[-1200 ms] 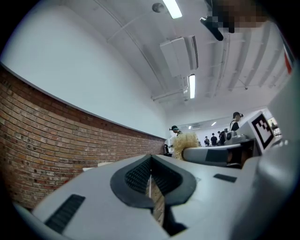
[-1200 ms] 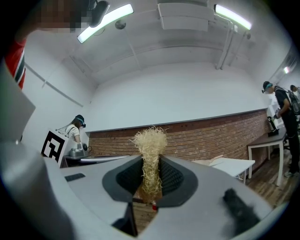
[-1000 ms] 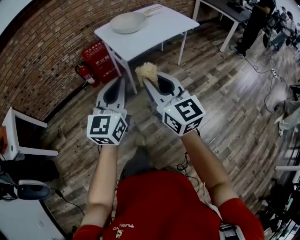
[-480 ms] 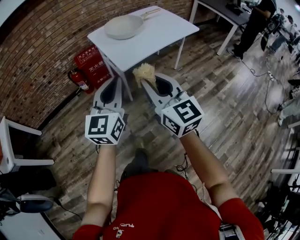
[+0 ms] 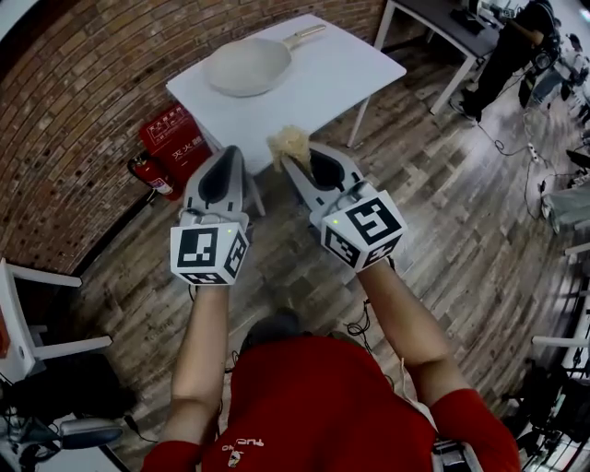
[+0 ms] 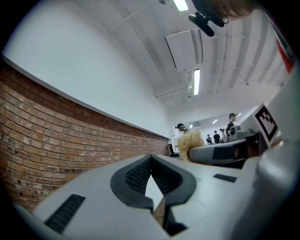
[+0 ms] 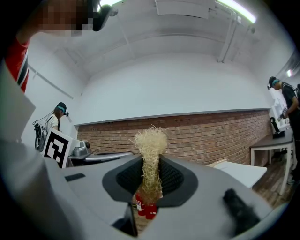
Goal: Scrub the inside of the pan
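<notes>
A beige pan with a pale handle lies on a white table ahead of me; its inside looks bare. Both grippers hang in the air in front of the table, short of its near edge. My right gripper is shut on a tuft of straw-coloured scrubber, which sticks up past the jaws in the right gripper view as scrubber in the right gripper. My left gripper is shut with nothing in it, as the left gripper also shows in its own view.
Red fire extinguishers and a red box stand by the brick wall left of the table. A person stands at a dark table at the far right. Cables run over the wooden floor.
The table and pan have come closer and sit larger in the head view. Both grippers keep their pose, the scrubber still held in the right one.
</notes>
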